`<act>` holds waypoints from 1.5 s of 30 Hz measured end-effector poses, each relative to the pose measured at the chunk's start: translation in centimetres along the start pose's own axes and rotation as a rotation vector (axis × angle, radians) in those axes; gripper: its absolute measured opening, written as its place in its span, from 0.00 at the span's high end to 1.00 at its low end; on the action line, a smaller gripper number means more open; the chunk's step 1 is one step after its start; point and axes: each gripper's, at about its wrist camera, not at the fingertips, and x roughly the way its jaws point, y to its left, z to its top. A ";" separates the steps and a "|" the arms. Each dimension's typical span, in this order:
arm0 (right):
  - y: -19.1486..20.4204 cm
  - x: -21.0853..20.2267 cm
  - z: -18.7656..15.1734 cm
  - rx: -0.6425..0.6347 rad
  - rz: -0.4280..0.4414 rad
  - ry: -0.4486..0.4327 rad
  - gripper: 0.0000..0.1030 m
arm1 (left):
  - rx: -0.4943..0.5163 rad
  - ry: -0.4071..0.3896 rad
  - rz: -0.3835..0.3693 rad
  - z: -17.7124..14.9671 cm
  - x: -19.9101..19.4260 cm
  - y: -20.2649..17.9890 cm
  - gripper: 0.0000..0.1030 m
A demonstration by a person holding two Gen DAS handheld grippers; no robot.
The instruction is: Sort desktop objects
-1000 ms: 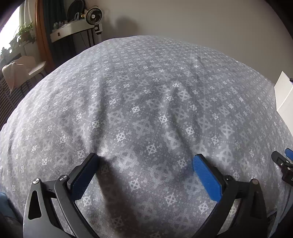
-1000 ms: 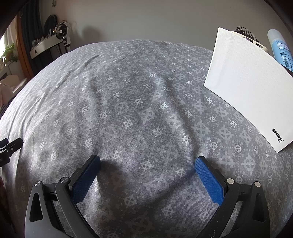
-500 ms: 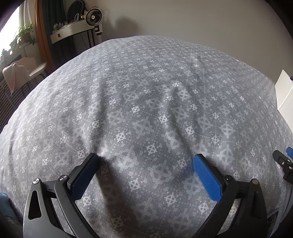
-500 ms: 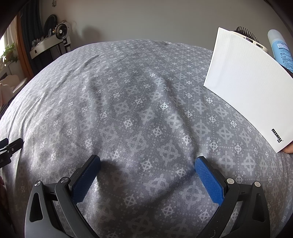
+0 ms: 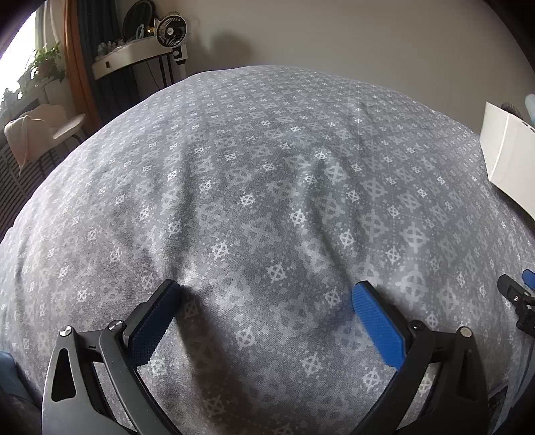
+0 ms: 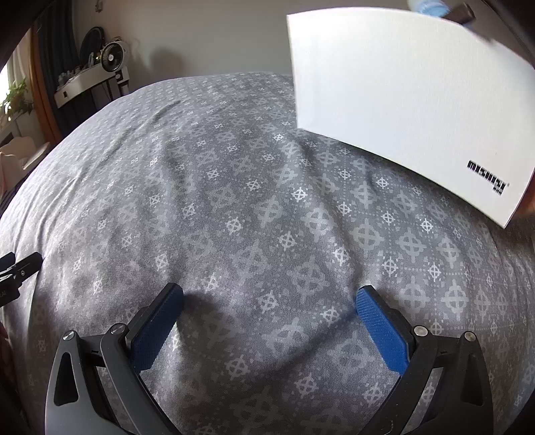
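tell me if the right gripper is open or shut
Open. In the right wrist view the right gripper has its blue fingers spread wide, with only the grey patterned cloth between them.

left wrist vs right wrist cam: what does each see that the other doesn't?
Left wrist only: the left claw, open over the cloth, and the tip of the right claw at its right edge.

Right wrist only: the right claw up close, open, the black logo on the white box, and part of the left claw at its left edge.

Both: the grey patterned cloth, the white box, large in the right view and only an edge in the left, and the small fan on the shelf behind.
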 end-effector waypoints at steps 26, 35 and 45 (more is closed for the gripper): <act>-0.6 0.1 0.2 -0.006 -0.001 0.000 0.00 | -0.008 -0.003 -0.012 0.1 0.1 -0.4 0.00; -1.0 0.3 0.4 -0.009 -0.002 0.001 0.00 | -0.006 -0.001 -0.009 -0.1 0.0 -0.6 0.00; -0.8 0.7 0.6 -0.011 -0.002 0.002 0.00 | -0.006 -0.001 -0.008 -0.2 0.0 -0.7 0.00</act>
